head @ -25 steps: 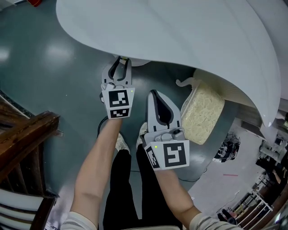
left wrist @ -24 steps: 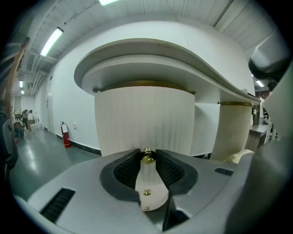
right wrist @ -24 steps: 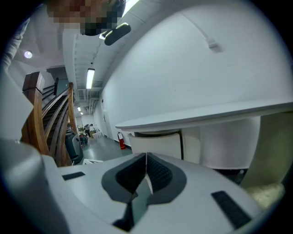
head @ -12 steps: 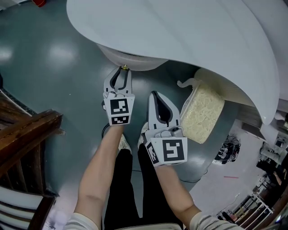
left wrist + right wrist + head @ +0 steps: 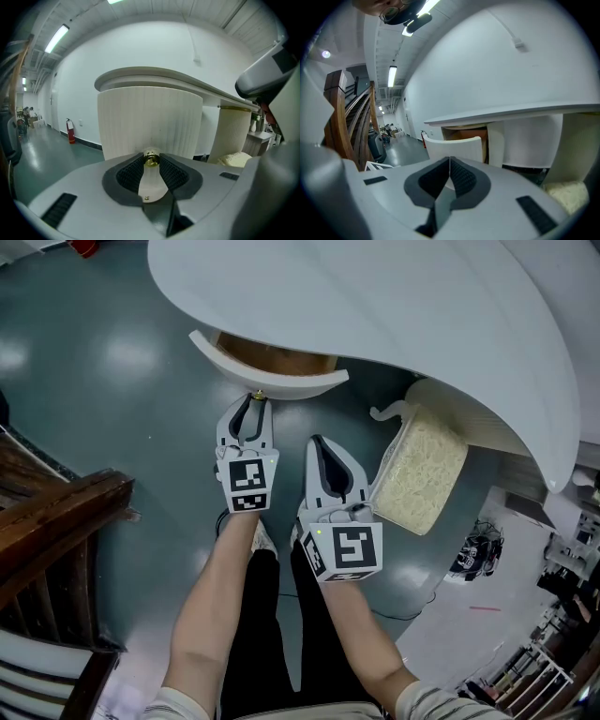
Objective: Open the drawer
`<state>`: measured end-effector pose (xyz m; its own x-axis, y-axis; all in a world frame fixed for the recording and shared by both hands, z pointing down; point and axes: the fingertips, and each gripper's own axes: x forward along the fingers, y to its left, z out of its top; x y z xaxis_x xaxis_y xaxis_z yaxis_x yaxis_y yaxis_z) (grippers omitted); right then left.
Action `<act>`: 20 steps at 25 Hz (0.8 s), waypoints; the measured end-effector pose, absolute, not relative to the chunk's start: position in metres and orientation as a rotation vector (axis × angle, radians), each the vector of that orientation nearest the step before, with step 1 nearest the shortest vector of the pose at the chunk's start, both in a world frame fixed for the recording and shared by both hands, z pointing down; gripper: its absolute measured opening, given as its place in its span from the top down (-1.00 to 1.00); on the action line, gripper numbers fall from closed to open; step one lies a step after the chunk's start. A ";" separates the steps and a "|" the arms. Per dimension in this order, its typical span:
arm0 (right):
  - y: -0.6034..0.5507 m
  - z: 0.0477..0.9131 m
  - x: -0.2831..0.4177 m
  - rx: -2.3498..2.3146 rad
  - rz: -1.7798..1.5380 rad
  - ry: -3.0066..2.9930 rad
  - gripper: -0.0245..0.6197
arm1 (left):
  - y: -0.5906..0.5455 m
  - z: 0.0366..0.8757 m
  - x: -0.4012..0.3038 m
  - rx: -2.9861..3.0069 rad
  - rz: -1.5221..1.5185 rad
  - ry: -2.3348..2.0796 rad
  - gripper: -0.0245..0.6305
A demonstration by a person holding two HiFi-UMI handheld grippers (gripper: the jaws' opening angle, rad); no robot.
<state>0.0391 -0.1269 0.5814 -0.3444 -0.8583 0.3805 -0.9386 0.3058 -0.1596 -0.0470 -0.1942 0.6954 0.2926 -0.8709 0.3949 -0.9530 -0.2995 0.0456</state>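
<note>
The curved white drawer (image 5: pixel 270 385) with a ribbed front stands partly pulled out from under the rounded white tabletop (image 5: pixel 394 306), and its brown wooden inside shows from above. In the left gripper view the drawer front (image 5: pixel 150 122) fills the middle of the picture, below the table's edge.

The left gripper (image 5: pixel 255 403) points at the middle of that front. Its 2 ribbed dark pads are drawn in narrow and press on the small round brass knob (image 5: pixel 151 158) from either side, so the knob sits clamped at the jaw tips.

The right gripper (image 5: pixel 317 441) hangs just beside the left one, a little nearer the person, over the grey-green glossy floor (image 5: pixel 94 381). Its jaws are pressed together with nothing between them, and it touches neither drawer nor table.

A cream shaggy cushion (image 5: pixel 422 470) lies under the table's edge on the right, near the right gripper. A dark wooden railing (image 5: pixel 52 517) stands well apart on the left.
</note>
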 end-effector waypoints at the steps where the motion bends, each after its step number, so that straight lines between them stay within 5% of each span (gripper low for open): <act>1: -0.125 0.583 0.040 1.647 0.527 -2.344 0.88 | -0.192 0.696 -0.047 2.288 0.432 -1.665 0.61; 20: -0.105 0.582 0.033 1.644 0.562 -2.324 0.88 | -0.157 0.698 -0.059 2.246 0.462 -1.633 0.61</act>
